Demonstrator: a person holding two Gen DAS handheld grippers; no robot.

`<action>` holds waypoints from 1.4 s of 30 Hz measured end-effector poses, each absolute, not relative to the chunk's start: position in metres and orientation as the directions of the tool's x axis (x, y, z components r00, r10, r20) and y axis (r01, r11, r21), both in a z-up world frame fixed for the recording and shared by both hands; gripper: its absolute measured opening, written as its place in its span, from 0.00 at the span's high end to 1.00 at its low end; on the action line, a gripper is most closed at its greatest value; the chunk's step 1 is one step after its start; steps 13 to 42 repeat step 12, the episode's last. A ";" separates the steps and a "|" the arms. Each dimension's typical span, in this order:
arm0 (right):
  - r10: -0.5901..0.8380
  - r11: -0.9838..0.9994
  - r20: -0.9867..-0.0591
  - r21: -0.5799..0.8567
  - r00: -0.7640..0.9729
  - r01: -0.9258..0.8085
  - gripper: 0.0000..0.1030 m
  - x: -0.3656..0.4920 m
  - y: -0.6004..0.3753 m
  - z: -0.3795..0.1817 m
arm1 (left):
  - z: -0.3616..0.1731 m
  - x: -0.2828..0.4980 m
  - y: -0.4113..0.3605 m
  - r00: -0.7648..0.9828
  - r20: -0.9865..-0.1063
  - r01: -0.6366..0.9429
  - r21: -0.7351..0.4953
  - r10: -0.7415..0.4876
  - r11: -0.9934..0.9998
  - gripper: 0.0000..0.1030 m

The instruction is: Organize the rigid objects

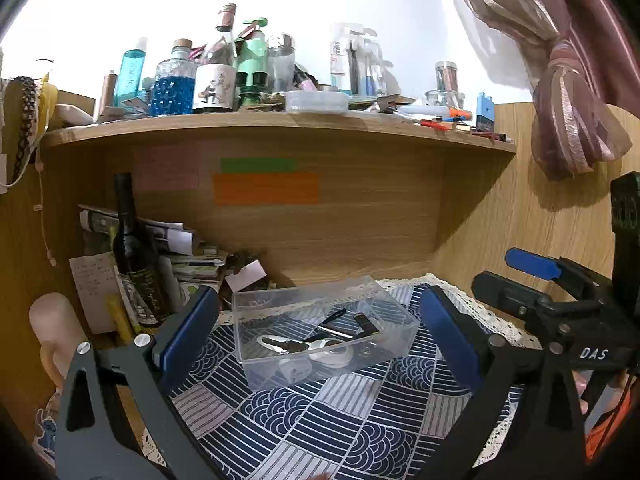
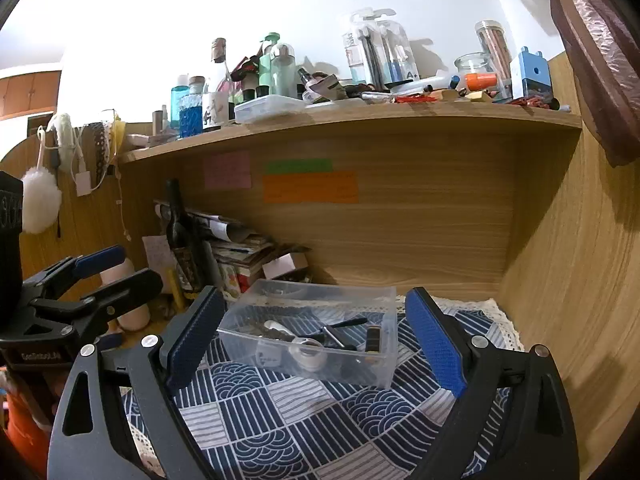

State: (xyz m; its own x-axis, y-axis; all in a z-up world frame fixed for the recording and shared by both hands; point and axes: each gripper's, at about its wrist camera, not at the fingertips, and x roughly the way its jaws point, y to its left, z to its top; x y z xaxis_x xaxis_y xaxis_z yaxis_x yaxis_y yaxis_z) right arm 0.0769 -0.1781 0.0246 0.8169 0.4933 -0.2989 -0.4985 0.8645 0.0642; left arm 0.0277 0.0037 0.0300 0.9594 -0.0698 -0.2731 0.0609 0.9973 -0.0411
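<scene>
A clear plastic box (image 1: 256, 300) stands on a blue and white patterned cloth (image 1: 320, 412); it also shows in the right wrist view (image 2: 384, 300). Inside lie keys (image 1: 286, 346), a black pen (image 1: 334, 315), a metal clip piece (image 1: 366, 322) and small white items (image 2: 306, 354). My left gripper (image 1: 320, 336) is open and empty, its blue pads either side of the box, short of it. My right gripper (image 2: 316, 336) is open and empty, also facing the box. Each gripper shows at the edge of the other's view.
A dark wine bottle (image 1: 134, 252), stacked papers and booklets (image 1: 180, 252) and a pale cup (image 2: 128, 300) stand at the back left. A wooden shelf (image 1: 280, 128) above carries several bottles and jars. Wooden walls close the back and right. A pink curtain (image 1: 568, 92) hangs right.
</scene>
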 end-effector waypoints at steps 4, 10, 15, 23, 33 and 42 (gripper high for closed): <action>0.494 0.864 -0.306 0.065 0.814 -0.499 0.12 0.079 -0.177 0.023 | 0.030 0.027 0.003 0.961 -0.269 0.060 -0.036 -0.068 0.998 0.01; 0.493 0.864 -0.318 0.067 0.810 -0.500 0.11 0.082 -0.176 0.019 | 0.029 0.029 0.004 0.960 -0.275 0.052 -0.045 -0.062 0.998 0.01; 0.488 0.866 -0.324 0.064 0.810 -0.496 0.11 0.084 -0.175 0.017 | 0.028 0.032 0.005 0.956 -0.285 0.056 -0.050 -0.068 0.997 0.01; 0.488 0.866 -0.324 0.064 0.810 -0.496 0.11 0.084 -0.175 0.017 | 0.028 0.032 0.005 0.956 -0.285 0.056 -0.050 -0.068 0.997 0.01; 0.488 0.866 -0.324 0.064 0.810 -0.496 0.11 0.084 -0.175 0.017 | 0.028 0.032 0.005 0.956 -0.285 0.056 -0.050 -0.068 0.997 0.01; 0.488 0.866 -0.324 0.064 0.810 -0.496 0.11 0.084 -0.175 0.017 | 0.028 0.032 0.005 0.956 -0.285 0.056 -0.050 -0.068 0.997 0.01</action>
